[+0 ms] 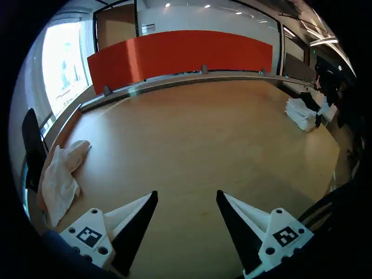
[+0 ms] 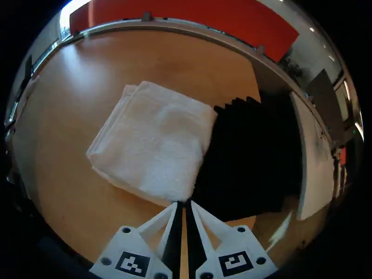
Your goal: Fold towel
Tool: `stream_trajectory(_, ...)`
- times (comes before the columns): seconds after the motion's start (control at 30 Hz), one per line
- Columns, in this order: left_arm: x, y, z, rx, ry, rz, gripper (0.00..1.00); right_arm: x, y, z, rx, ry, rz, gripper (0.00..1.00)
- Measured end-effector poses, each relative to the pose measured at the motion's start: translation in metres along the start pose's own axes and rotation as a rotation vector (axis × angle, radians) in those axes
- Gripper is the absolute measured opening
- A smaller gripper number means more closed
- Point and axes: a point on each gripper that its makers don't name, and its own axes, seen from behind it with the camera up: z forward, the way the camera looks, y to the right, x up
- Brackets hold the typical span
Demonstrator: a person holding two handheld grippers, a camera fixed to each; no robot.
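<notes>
My left gripper [image 1: 187, 197] hovers open over the bare wooden table [image 1: 195, 135], nothing between its fingers. A crumpled cream towel [image 1: 60, 179] lies at the table's left edge, to the left of it. A folded white towel stack [image 1: 301, 114] sits far off at the right edge. In the right gripper view that folded white towel [image 2: 156, 146] lies flat just ahead. My right gripper [image 2: 184, 204] is shut, its tips at the towel's near corner. I cannot tell whether any cloth is pinched between them.
A pile of black folded cloth [image 2: 251, 158] lies against the white towel's right side. A red partition [image 1: 181, 53] and a rail run along the table's far edge. A dark chair back [image 1: 32, 149] stands at the left. A white panel [image 2: 314, 158] lies beyond the black cloth.
</notes>
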Motion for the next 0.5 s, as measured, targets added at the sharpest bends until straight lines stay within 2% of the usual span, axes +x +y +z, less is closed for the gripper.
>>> stream_trajectory(0.2,0.0,-0.001,-0.001,0.002,-0.001,0.0,0.94,-0.002,0.002,0.001,-0.014,0.007,0.021,0.06)
stream_trajectory(0.33,0.0,-0.002,-0.001,0.002,0.001,-0.003,0.94,0.001,0.0,-0.004,-0.014,0.03,0.024,0.11)
stream_trajectory(0.4,0.0,-0.002,-0.001,0.002,0.002,-0.004,0.94,0.003,-0.001,-0.007,-0.015,0.04,0.022,0.17)
stream_trajectory(0.5,0.001,-0.002,-0.001,0.001,0.005,-0.003,0.94,0.006,-0.003,-0.012,-0.017,0.057,0.015,0.35)
